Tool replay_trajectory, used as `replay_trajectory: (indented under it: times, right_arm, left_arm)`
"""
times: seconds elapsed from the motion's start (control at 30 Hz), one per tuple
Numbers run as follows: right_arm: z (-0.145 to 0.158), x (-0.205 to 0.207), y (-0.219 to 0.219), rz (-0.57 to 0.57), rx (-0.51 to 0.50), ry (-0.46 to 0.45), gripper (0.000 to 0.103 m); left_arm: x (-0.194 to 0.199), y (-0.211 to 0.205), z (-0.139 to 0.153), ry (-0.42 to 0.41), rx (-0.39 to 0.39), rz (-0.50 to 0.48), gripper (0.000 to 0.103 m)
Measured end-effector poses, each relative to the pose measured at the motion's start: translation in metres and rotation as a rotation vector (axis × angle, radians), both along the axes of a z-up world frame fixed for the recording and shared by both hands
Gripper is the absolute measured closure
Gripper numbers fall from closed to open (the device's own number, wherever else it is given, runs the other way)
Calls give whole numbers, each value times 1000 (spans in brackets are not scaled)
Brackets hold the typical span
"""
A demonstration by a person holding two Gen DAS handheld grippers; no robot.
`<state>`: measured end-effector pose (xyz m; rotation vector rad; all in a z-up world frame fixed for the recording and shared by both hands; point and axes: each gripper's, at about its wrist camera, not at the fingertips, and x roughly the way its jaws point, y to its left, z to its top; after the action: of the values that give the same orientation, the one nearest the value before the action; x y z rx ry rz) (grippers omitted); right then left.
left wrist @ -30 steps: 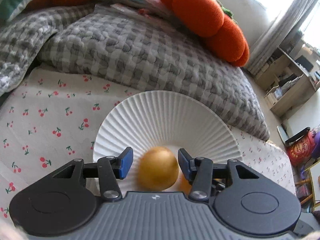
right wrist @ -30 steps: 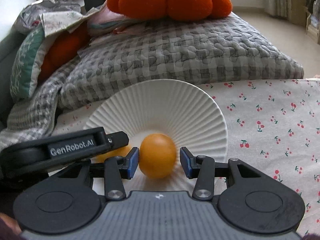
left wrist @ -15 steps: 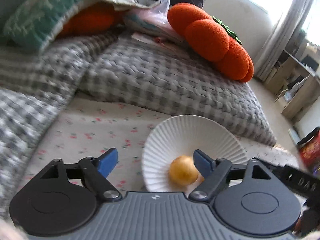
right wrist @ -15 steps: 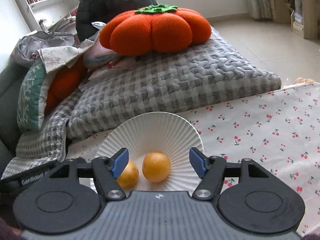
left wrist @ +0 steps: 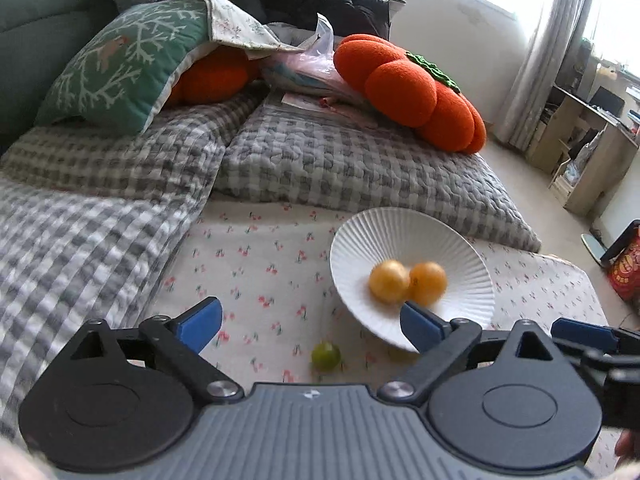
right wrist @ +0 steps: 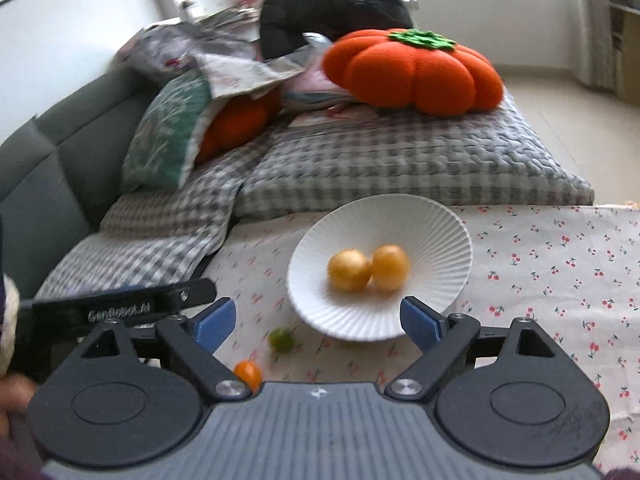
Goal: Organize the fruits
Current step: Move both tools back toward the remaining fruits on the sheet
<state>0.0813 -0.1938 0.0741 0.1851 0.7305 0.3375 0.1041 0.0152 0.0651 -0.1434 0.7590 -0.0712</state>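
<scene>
Left tool (left wrist: 310, 322): jaws spread wide, having just been opening, with nothing between the blue pads (left wrist: 200, 317); only the cherry-print cloth (left wrist: 256, 264) shows in the gap. Right tool (right wrist: 316, 320): jaws likewise wide apart and just opened, gripping nothing. White ribbed plate (left wrist: 432, 236) rests on the cherry-print cloth, just in front of the grey checked quilt (left wrist: 360, 164). Two yellow-orange fruits lie in the plate, touching each other: the paler yellow fruit (left wrist: 389, 282) to the left and the orange fruit (left wrist: 428, 278) to the right in both views. In the right wrist view the plate's near rim (right wrist: 360, 330) sits between that tool's pads, with the yellow fruit (right wrist: 349, 270) and orange fruit (right wrist: 391, 267) beyond them, clear of both pads. A small green fruit (left wrist: 326, 355) lies on the cloth outside the plate, close to its near-left rim; it is also seen from the right wrist (right wrist: 281, 340). A small orange fruit (right wrist: 247, 373) lies nearer the right tool's body, partly hidden by it. An orange pumpkin cushion (right wrist: 412, 72) sits on the quilt behind the plate, a green patterned pillow (left wrist: 120, 68) to its left. Both views are slightly blurred.
</scene>
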Motion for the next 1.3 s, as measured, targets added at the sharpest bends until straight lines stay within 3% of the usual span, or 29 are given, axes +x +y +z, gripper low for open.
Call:
replay_trajectory:
  times: [0.23, 0.37, 0.53, 0.8, 1.3]
  right_arm:
    - [-6, -44, 5, 85, -25, 21, 12]
    - [-12, -57, 11, 112, -115, 14, 10]
    - [-24, -62, 15, 156, -166, 48, 11]
    - [-38, -79, 22, 259, -233, 52, 11]
    - [-55, -92, 24, 318, -303, 66, 11]
  left_arm:
    - [-43, 4, -13, 31, -26, -26, 11]
    - [-58, -1, -24, 47, -13, -63, 11]
    - [-59, -4, -38, 86, 12, -55, 11]
    - [-68, -31, -39, 54, 57, -144, 11]
    - [-62, -60, -48, 86, 41, -212, 11]
